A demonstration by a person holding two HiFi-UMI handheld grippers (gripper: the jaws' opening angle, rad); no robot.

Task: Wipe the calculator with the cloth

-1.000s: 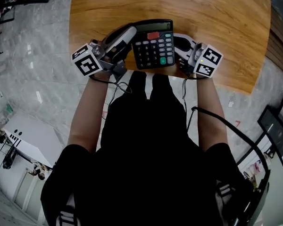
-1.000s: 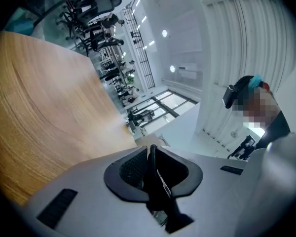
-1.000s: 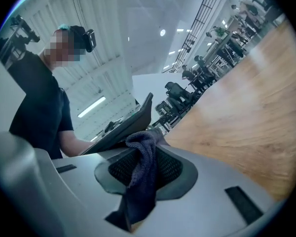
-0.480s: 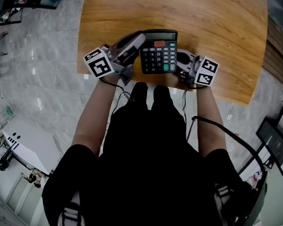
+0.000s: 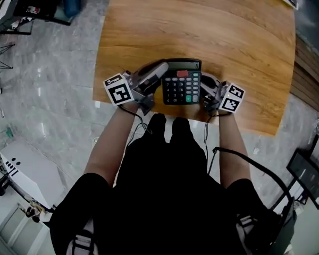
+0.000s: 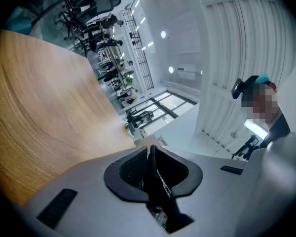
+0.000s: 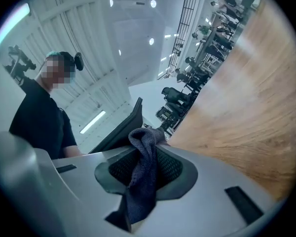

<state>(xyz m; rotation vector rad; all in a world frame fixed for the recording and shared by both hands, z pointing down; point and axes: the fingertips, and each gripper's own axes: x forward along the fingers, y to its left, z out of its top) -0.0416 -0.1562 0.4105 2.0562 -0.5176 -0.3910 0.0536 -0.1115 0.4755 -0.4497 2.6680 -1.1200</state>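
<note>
As the two grippers close in from either side, there's one calculator (image 5: 181, 83) at the near edge of the wooden table (image 5: 202, 20), right in front of the person in black. I can't tell from here whether it rests flat on the wood.

Count the tools: two grippers, one per hand, each with one black-and-white marker cube, so two cubes, left (image 5: 119, 89) and right (image 5: 233, 98).

The left gripper (image 5: 160, 71) is at the calculator's left side. In the left gripper view its jaws are clenched on a thin dark edge (image 6: 151, 168), the calculator's own rim, sandwiched between the ribbed black pads.

The right gripper (image 5: 205, 85) is just beside the calculator's right side. In the right gripper view it's grasping one cloth (image 7: 144, 147), dark grey-blue and bunched into a twist, pinched between the pads with a tail hanging out below. The calculator shows there as a dark slab (image 7: 119, 131) just beyond the cloth.

On the calculator's face, under the display strip, there's one red key near the top, a few green ones down the right side, and the rest are dark with pale marks. Any print or brand is too small to read.
</note>
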